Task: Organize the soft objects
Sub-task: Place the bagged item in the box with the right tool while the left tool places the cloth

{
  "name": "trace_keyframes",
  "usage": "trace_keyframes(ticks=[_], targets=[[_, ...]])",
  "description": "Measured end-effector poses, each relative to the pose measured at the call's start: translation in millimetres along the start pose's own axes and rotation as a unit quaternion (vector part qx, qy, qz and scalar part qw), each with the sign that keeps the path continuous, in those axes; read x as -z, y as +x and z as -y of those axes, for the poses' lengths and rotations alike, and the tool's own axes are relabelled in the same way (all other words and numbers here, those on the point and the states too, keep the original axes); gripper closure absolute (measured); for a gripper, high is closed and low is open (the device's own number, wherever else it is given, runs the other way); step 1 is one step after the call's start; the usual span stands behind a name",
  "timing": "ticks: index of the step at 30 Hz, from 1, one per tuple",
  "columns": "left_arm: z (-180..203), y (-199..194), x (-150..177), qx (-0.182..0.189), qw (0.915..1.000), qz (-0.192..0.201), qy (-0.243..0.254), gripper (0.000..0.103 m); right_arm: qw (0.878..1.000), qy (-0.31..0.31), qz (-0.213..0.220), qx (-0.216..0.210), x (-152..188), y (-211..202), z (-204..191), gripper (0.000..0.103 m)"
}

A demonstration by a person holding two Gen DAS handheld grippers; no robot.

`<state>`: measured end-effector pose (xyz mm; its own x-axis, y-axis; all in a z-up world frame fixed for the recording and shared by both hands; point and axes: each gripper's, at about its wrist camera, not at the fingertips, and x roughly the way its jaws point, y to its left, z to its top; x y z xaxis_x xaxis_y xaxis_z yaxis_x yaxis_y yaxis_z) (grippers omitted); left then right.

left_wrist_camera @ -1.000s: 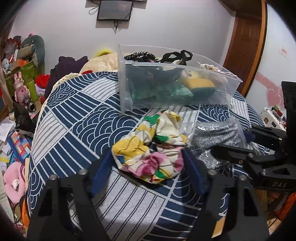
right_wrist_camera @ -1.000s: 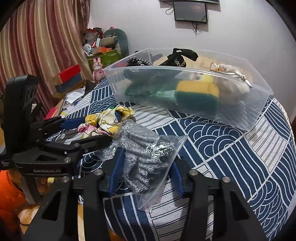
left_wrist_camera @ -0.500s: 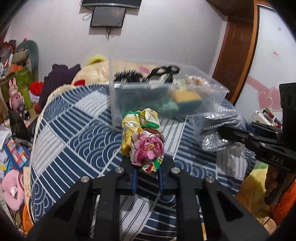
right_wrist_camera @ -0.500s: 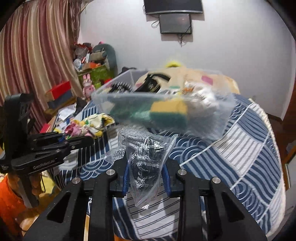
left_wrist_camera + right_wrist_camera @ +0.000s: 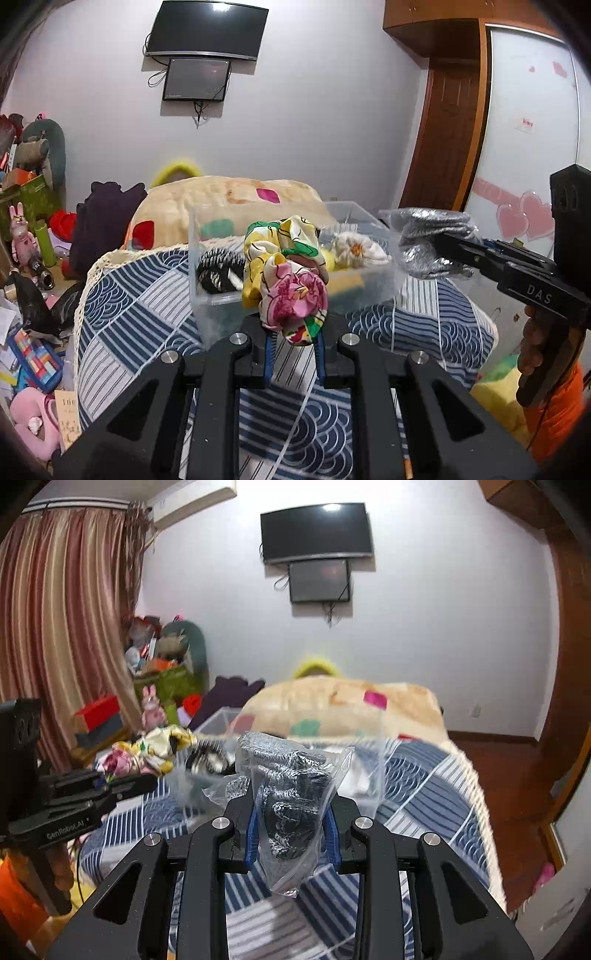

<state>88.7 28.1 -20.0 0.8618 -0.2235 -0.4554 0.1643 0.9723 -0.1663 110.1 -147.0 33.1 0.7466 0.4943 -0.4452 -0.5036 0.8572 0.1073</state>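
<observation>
My left gripper [image 5: 293,341] is shut on a floral cloth [image 5: 286,273], yellow, pink and green, and holds it in the air before the clear plastic bin [image 5: 207,280]. The cloth also shows in the right wrist view [image 5: 147,753]. My right gripper [image 5: 291,830] is shut on a clear bag of grey knit fabric [image 5: 288,790], lifted above the bed; it appears at the right in the left wrist view [image 5: 432,236]. The bin holds a striped item [image 5: 218,269], a yellow sponge [image 5: 347,282] and a white pouch [image 5: 354,249].
The bin stands on a blue-and-white patterned bedspread [image 5: 140,314]. A beige pillow [image 5: 229,201] lies behind it. Cluttered toys and boxes [image 5: 26,229] fill the floor on the left. A wooden door [image 5: 443,136] and a wardrobe are on the right.
Both grippers closed on their items and lifted them off the bedspread. They now sit higher and nearer the bin.
</observation>
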Motion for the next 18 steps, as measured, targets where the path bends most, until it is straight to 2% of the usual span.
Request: trace_keyframes(ticks=[8,18], targets=[[-2,27,-22,-0.002,1.0,0.0,-0.004,0.086,1.0,-0.006,0.021,0.012,-25,16,-4,0.077],[-10,66,-24,-0.007,0.9994,-0.03,-0.013,0.086,1.0,-0.01,-0.014,0.002,-27,60,-11,0.077]])
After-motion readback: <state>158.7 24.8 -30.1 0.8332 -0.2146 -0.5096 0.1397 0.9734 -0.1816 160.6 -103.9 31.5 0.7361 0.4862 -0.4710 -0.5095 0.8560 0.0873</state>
